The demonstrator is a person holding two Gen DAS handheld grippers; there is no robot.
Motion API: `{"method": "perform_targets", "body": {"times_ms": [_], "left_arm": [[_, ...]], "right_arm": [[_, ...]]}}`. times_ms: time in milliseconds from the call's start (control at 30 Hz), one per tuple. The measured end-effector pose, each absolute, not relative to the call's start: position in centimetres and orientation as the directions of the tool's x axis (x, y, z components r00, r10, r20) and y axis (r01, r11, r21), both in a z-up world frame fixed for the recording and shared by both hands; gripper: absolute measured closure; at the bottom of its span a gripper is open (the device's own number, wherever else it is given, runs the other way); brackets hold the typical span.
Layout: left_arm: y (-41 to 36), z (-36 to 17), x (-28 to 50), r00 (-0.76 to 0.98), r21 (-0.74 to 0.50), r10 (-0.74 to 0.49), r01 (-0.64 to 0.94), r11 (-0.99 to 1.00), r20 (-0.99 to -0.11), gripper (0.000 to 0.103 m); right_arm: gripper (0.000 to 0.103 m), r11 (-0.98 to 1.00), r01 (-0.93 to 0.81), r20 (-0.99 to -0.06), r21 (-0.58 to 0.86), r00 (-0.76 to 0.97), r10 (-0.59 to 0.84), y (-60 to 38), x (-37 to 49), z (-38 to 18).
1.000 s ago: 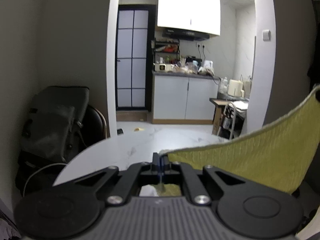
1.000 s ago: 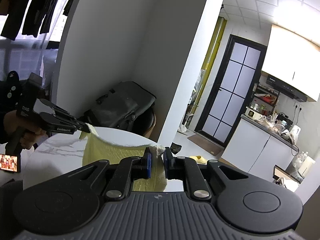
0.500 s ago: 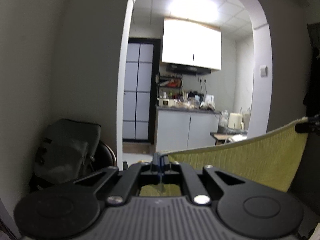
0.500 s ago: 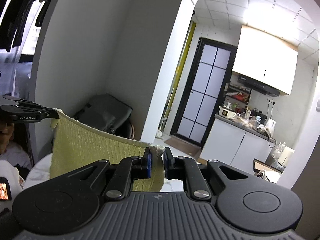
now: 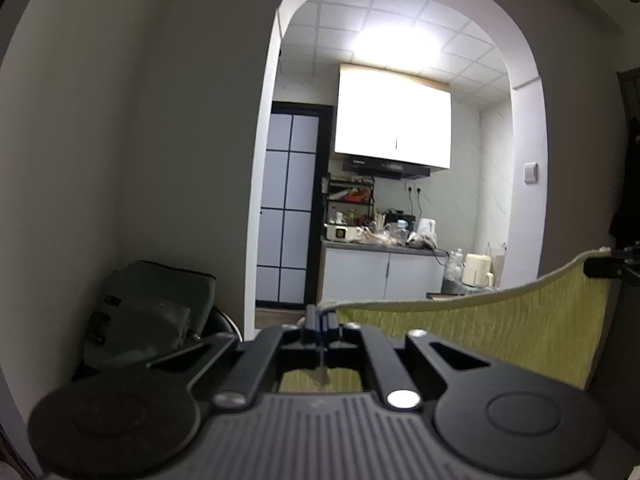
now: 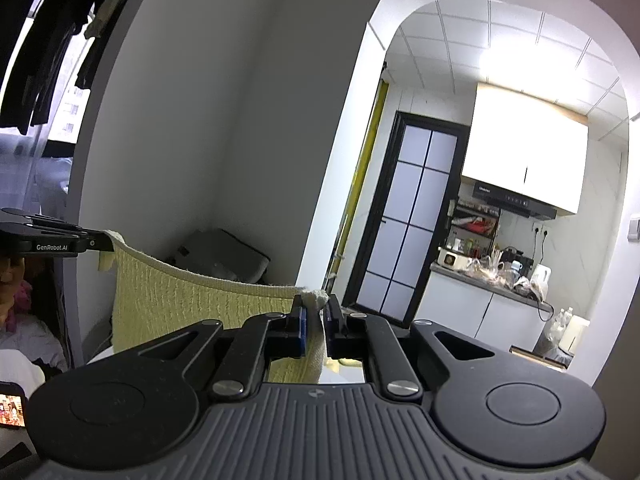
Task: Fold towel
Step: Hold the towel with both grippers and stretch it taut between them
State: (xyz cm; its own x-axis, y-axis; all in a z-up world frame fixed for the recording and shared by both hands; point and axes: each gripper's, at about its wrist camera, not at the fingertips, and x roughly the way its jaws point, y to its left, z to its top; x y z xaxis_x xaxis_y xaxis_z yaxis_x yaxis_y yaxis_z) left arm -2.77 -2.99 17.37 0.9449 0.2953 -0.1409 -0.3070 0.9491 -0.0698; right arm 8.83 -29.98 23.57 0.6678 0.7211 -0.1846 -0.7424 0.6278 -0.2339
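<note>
A yellow-green ribbed towel [image 5: 500, 332] hangs spread in the air between both grippers, its top edge sagging slightly. My left gripper [image 5: 320, 320] is shut on one top corner; the cloth shows below its fingers. In the right wrist view the towel [image 6: 180, 304] stretches from the left gripper [image 6: 102, 242] at the left edge to my right gripper [image 6: 314, 312], which is shut on the other top corner, a tuft of cloth sticking out above the blue pads. In the left wrist view the right gripper's tip [image 5: 600, 266] shows at the far right.
A dark bag [image 5: 156, 312] rests on a chair against the wall ahead. An arched doorway [image 5: 400, 20] leads to a kitchen with white cabinets and a cluttered counter [image 5: 380, 240]. A phone screen [image 6: 12, 404] and part of a person sit at the lower left.
Both grippers rose with the towel, lifting it off the round white table. The table has dropped out of view and the cloth now hangs stretched in the air.
</note>
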Motion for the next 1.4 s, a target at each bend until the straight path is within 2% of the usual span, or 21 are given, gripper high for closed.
{"method": "perform_targets", "body": {"times_ms": [867,1400], "left_arm": [[-5.4,19.9,-7.7,0.957,-0.085,0.288,-0.29,0.953,-0.034,0.102],[-3.1,17.1,-3.9,0.94,-0.106,0.316,-0.33,0.938,-0.133,0.102]], "right_arm": [[0.095,0.653,-0.722,-0.099,-0.23,0.685,0.722,-32.6,2.0,25.6],[0.095,0.646,-0.745,-0.194,-0.166,0.667,0.72,-30.5,8.1,22.2]]}}
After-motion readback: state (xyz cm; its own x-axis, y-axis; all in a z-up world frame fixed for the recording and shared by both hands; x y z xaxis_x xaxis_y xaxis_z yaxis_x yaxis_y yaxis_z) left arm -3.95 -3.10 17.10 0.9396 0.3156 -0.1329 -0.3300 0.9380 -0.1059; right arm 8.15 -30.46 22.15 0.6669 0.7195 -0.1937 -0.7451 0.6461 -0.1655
